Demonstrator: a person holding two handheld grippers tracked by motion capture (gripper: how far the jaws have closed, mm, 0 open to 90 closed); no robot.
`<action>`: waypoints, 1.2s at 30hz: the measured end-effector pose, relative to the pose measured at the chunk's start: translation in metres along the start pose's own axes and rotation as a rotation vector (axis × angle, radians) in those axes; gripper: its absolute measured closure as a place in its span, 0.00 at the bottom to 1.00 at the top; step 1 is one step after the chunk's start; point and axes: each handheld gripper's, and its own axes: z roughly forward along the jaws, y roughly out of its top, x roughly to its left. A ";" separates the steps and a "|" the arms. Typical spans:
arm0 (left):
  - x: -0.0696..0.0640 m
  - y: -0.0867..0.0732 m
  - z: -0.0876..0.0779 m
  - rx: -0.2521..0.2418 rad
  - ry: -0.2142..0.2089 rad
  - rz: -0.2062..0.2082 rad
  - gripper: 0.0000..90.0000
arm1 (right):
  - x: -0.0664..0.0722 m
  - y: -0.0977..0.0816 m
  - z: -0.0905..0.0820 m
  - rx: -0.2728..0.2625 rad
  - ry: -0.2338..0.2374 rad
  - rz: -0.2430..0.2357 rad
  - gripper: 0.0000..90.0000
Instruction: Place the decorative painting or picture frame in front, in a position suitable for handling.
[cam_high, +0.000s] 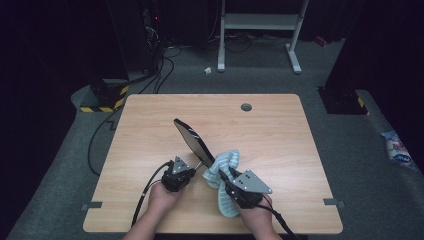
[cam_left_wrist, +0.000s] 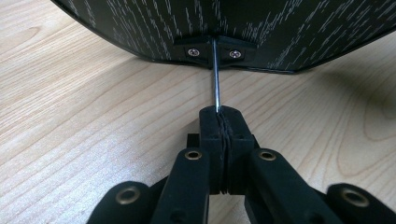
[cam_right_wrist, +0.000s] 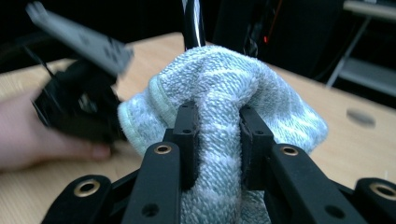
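A black oval panel (cam_high: 191, 138) on a thin metal rod (cam_high: 199, 163) stands tilted on edge over the middle of the wooden table (cam_high: 280, 130). My left gripper (cam_high: 189, 169) is shut on the rod (cam_left_wrist: 215, 79); the left gripper view shows the panel's grained back (cam_left_wrist: 261, 28) and its bracket with two screws. A pale blue-green towel (cam_high: 226, 164) hangs bunched beside the panel's near end, and my right gripper (cam_high: 226, 179) is shut on it. In the right gripper view the towel (cam_right_wrist: 219, 79) bulges between the jaws of my right gripper (cam_right_wrist: 217, 126), with the left gripper (cam_right_wrist: 79, 102) blurred beyond it.
A grey cable hole (cam_high: 246, 107) sits near the table's far edge. On the floor behind stand a white metal frame (cam_high: 260, 22) and a yellow-black striped base (cam_high: 102, 102) with cables. A plastic pack (cam_high: 398, 149) lies on the floor at right.
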 end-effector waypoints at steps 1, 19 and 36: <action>0.000 0.000 0.000 0.000 0.000 0.000 0.98 | 0.001 0.007 0.001 -0.013 0.002 -0.010 0.80; -0.001 0.000 0.000 0.000 0.010 0.000 0.96 | 0.000 0.028 0.002 -0.049 0.013 -0.047 0.79; 0.004 -0.007 -0.010 0.009 0.064 -0.024 0.77 | -0.014 -0.011 -0.028 -0.018 -0.023 0.028 0.79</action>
